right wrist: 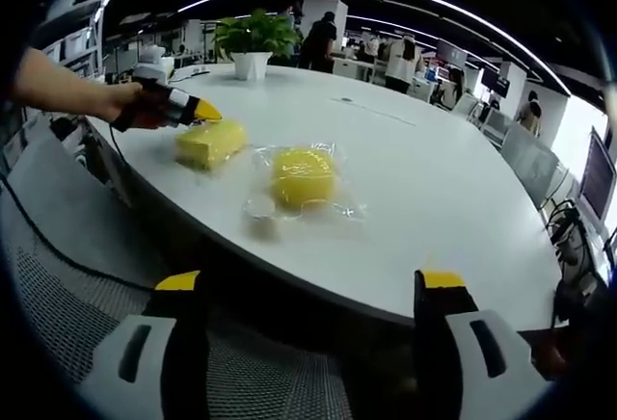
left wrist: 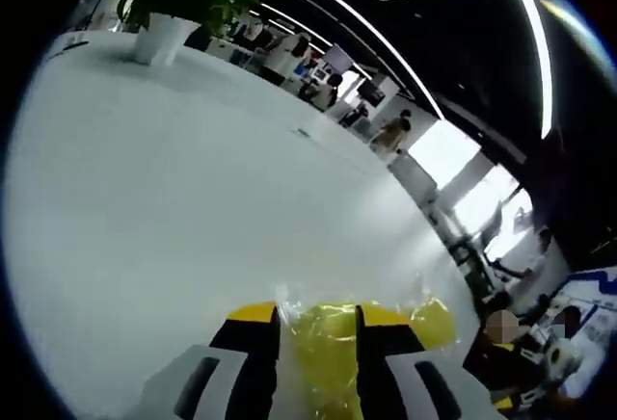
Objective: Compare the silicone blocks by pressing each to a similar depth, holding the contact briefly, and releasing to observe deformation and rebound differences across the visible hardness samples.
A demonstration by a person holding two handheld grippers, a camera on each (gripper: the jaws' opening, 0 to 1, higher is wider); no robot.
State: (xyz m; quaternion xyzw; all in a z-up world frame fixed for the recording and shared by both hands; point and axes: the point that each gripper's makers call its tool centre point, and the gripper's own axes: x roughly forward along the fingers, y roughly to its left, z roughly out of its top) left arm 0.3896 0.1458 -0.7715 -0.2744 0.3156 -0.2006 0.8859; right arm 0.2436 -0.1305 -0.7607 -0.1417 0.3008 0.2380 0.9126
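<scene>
Left gripper view: the left tongs [left wrist: 318, 328] press their tips on a bagged yellow block [left wrist: 323, 362] on the white tabletop [left wrist: 193, 208], jaws slightly apart. Right gripper view: the right tongs [right wrist: 310, 290] hang wide apart off the tabletop's edge; a second wrapped yellow block [right wrist: 302, 177] lies beside the first.

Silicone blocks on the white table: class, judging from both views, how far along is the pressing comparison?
Nothing shows as finished. In hand: the left gripper is at the bagged yellow block near the table edge. Left: the round yellow block in clear wrap lies untouched, with the right gripper open and held back off the table.
</scene>
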